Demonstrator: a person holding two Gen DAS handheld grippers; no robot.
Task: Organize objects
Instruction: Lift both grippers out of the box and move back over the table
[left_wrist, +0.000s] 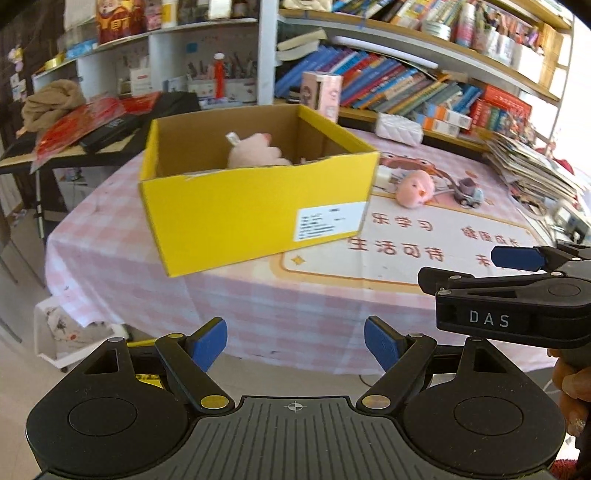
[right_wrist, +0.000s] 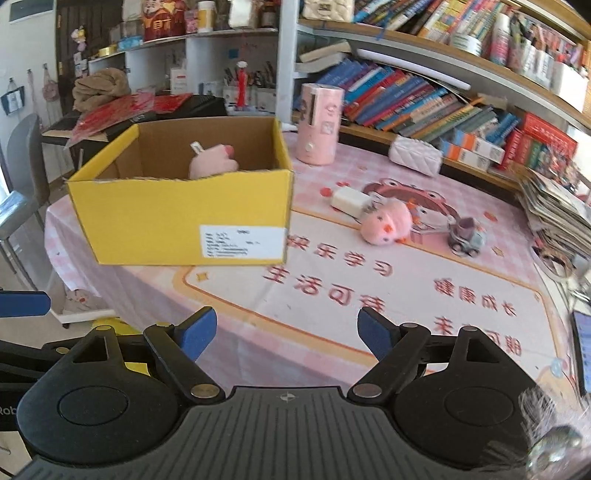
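The yellow cardboard box (right_wrist: 177, 218) stands on the left part of the desk (right_wrist: 332, 332), which carries a pink checked cloth with a printed mat. The box is open on top, brown inside, with a white label (right_wrist: 242, 242) on its front wall and a torn upper edge. Inside it lies a pink plush toy (right_wrist: 212, 162) with a small white tag.

To the right of the box, well apart from it, three small things lie on the mat: a white charger plug (right_wrist: 349, 199), a round pink plush chick (right_wrist: 386, 223) just beside the plug, and a small grey toy truck (right_wrist: 465, 234) near the chick. Behind them a pink cylinder container (right_wrist: 319, 123) stands upright, and a white quilted pouch (right_wrist: 415, 155) lies next to the bookshelf (right_wrist: 443, 99).

The left gripper (left_wrist: 295, 345) hovers before the near edge of the desk, its blue pads apart and nothing between them. The right gripper (right_wrist: 286, 332) is above the near part of the desk, also spread wide and empty.
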